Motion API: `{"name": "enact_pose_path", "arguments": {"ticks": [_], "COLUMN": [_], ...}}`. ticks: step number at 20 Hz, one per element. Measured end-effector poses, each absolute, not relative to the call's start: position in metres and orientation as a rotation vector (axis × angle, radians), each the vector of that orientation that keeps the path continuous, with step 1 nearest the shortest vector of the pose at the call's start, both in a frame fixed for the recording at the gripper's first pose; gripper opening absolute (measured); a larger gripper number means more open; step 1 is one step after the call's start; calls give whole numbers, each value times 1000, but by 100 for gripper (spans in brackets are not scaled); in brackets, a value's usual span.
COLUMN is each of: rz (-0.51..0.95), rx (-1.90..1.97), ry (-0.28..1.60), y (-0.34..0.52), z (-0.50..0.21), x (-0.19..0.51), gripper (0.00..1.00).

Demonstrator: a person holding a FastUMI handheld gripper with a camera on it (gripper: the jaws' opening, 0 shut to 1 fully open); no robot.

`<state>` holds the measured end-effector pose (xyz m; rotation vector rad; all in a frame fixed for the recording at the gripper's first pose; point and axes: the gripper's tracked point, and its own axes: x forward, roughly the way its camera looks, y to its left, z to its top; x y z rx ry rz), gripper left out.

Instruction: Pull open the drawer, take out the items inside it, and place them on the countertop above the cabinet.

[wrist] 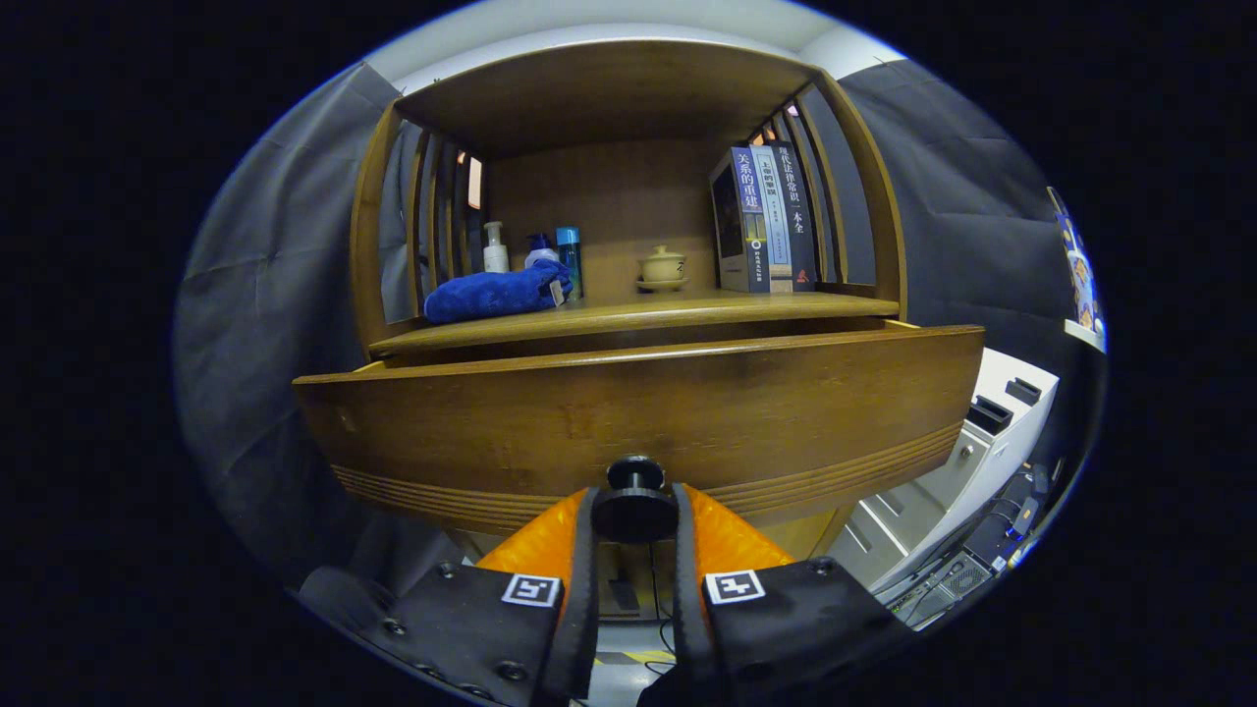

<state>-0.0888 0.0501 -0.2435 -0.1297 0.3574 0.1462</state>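
Observation:
A wooden cabinet (628,98) stands ahead with its drawer (638,412) pulled out toward me. A round black knob (634,506) sticks out of the drawer's front panel. My gripper (634,516) is shut on that knob, one finger pressing on each side of it. The inside of the drawer is hidden behind its front panel. Above the drawer runs the countertop (648,312), with a folded blue towel (496,292) lying on its left part.
On the countertop stand a white pump bottle (495,247), a blue bottle (569,257), a lidded ceramic cup on a saucer (662,267) and upright books (771,218). A white unit (967,452) with cables sits low to the right. Grey cloth hangs behind.

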Motion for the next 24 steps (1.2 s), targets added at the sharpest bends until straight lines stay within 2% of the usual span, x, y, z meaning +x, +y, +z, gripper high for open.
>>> {"name": "enact_pose_path", "arguments": {"ticks": [24], "rz": [155], "rx": [-125], "ry": [379], "y": [42], "z": [-245], "x": [-148], "gripper": [40]}}
